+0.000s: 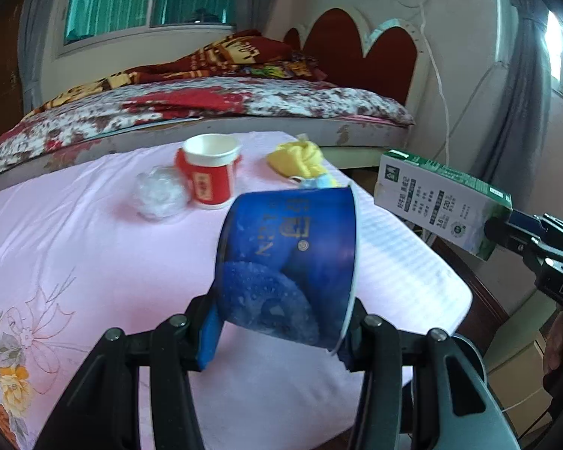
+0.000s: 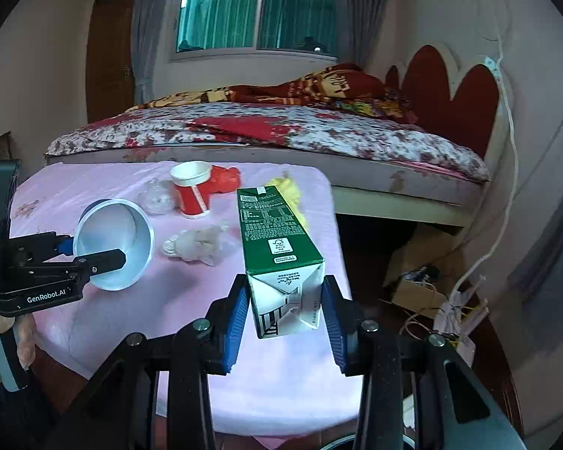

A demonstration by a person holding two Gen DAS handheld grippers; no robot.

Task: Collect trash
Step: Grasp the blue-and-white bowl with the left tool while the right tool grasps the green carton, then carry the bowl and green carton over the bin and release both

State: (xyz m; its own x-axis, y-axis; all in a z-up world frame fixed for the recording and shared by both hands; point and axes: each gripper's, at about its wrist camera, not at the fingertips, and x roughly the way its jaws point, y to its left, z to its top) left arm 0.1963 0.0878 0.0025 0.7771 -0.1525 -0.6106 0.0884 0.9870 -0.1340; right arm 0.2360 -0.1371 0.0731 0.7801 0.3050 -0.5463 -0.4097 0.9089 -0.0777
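A bench (image 1: 56,225) draped in pink cloth is seen in front of a bed, with trash scattered across it. At the left, the left tool (image 1: 281,332) is clenched on a blue paper bowl (image 1: 287,258), which is held tipped on its side above the near part of the bench. From the right wrist view its white mouth (image 2: 110,238) is shown facing toward the right tool.

Beyond it, toward the far edge, a crumpled clear plastic wad (image 1: 159,197) is set just beside a red paper cup (image 1: 210,174), which stands upright. A second crumpled clear wrapper (image 2: 197,245) lies nearer the middle, between the two tools. Further right, a yellow crumpled item (image 1: 298,157) rests near the far right corner.

At the right, the right tool (image 2: 285,317) is clenched on the base end of a green and white milk carton (image 2: 277,240). Its long axis is pointed away from the tool, toward the bed, and it is carried above the right edge of the bench.

The carton is judged to lie to the right of the bowl, well apart from it. No bin is visible in either view, so the drop direction cannot be told.
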